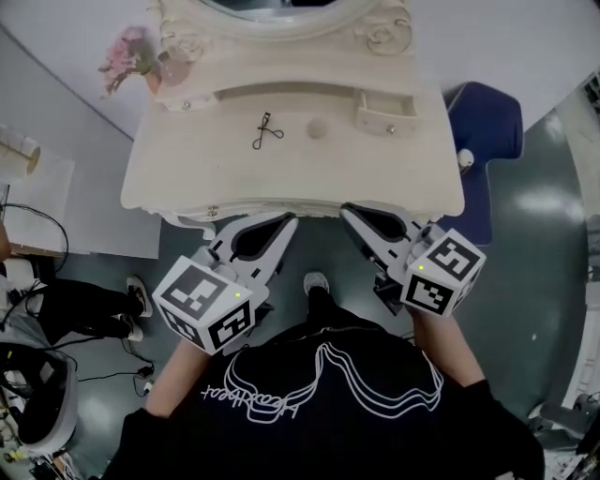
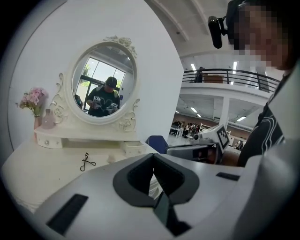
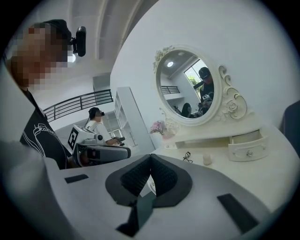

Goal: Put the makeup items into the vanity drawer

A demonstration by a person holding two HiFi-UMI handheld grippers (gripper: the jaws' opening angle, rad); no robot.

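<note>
Both grippers are empty and level in front of the vanity, short of the tabletop (image 1: 206, 178).

- Left gripper (image 1: 281, 225): jaws clenched, pads meeting at the tips, nothing between them. It sits at the tabletop's 6 o'clock edge, tips just under the front rim in the head view.
- Right gripper (image 1: 354, 214): same, jaws clenched on nothing, just beside the left one at 5 o'clock of the tabletop. The two point slightly inward toward each other.

Items on the tabletop:
- Curler (image 1: 267, 131): dark wire eyelash curler, lying flat just toward 11 o'clock of centre, well clear of both grippers.
- Pale round item (image 1: 317, 127): small and cream-coloured, at 3 o'clock of the curler, near it but apart. It's too small to tell what it is.

Drawer (image 1: 384, 111): a small white one with a knob, at 2 o'clock on the tabletop under the mirror (image 1: 272, 11). It looks pulled out a little. I can't see inside it.

Other things: pink flowers (image 1: 127, 52) at the 10 o'clock corner, and a blue chair (image 1: 487, 117) off the 3 o'clock side of the vanity.
</note>
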